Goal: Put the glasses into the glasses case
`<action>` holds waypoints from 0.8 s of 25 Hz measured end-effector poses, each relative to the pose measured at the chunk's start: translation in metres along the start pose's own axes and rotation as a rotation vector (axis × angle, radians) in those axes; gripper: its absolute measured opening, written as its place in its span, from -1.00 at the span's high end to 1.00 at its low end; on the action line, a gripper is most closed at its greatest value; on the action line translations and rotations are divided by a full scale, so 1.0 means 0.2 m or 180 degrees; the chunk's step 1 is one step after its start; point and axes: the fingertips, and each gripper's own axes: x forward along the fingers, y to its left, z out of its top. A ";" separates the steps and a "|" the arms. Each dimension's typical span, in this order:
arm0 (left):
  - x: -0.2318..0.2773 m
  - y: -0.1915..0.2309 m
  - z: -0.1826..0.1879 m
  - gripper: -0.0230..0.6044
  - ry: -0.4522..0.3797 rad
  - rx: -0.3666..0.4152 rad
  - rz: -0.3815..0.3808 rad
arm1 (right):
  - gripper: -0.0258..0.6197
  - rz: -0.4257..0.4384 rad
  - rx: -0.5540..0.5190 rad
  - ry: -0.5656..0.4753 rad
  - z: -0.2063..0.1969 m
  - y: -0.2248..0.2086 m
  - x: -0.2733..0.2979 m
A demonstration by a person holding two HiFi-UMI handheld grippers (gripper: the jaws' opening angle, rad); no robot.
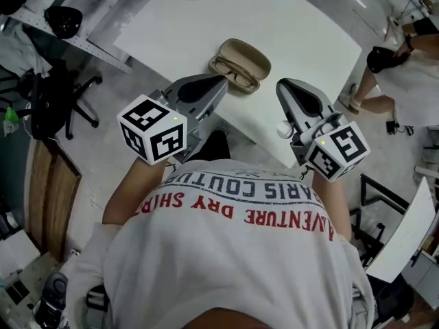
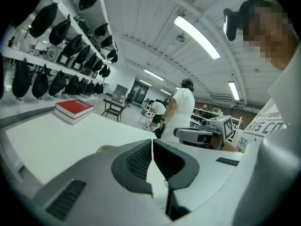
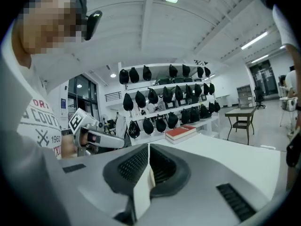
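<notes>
Two grippers, both empty. The left gripper [image 1: 218,82] has its jaws pressed together with nothing between them, and so does the right gripper [image 1: 285,86]. Both hang over the near edge of the wide white table [image 1: 206,26], just short of the goods.

The thin-framed glasses [image 1: 236,72] look like they're already lying in the oval tan hard-shell glasses case [image 1: 250,52], which sits with its lid open between the two gripper tips and a little farther out.

My worry is that the case is close to the near table edge. If the lid needs shutting, a clumsy nudge from clenched jaws could slide the whole thing toward the edge, or catch a temple arm under the lid if it isn't folded flat. I can't tell from here whether it is.

Only the head view shows case and glasses properly. The left gripper view catches just a tan sliver of it past its own jaw, and the right gripper view misses it. Both look level across the room instead, at the red hardback book [image 2: 74,109] at the far end and the wall shelves of dark rounded gear [image 3: 164,102].
</notes>
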 end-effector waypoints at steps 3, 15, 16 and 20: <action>-0.04 -0.12 0.05 0.83 -0.0125 0.0087 -0.0047 | 0.84 0.0033 0.0101 -0.0181 0.09 0.06 -0.09; -0.18 -0.32 0.12 0.83 -0.0402 0.0312 -0.0023 | 0.85 0.0314 -0.0025 -0.0313 0.15 0.26 -0.21; -0.18 -0.32 0.11 0.83 -0.0399 0.0311 -0.0001 | 0.85 0.0311 -0.0037 -0.0297 0.15 0.26 -0.22; -0.19 -0.30 0.11 0.83 -0.0402 0.0268 0.0041 | 0.85 0.0296 -0.0061 -0.0235 0.13 0.26 -0.20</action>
